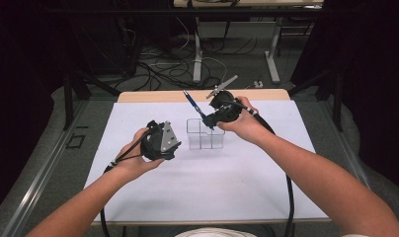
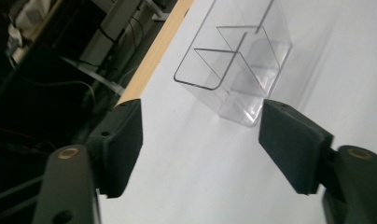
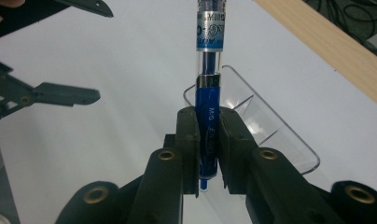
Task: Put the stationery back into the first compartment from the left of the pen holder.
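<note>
A clear plastic organiser box (image 1: 204, 134) with several compartments stands upright on the white sheet, a little beyond mid-table. My right gripper (image 1: 209, 122) hangs just above the box's far right side, shut on a blue pen (image 1: 192, 103) that slants up and away to the left. In the right gripper view the pen (image 3: 209, 93) is clamped between the pads, its lower end over the box (image 3: 275, 130). My left gripper (image 1: 175, 145) is held left of the box and is open. In its own view the gripper (image 2: 210, 144) is empty, with the box (image 2: 238, 70) ahead.
The white sheet (image 1: 197, 182) covers most of the table, and a wooden strip (image 1: 153, 96) shows along the far edge. Beyond that edge are table legs and loose cables on the floor (image 1: 178, 69). Cables trail from both grippers toward the near edge.
</note>
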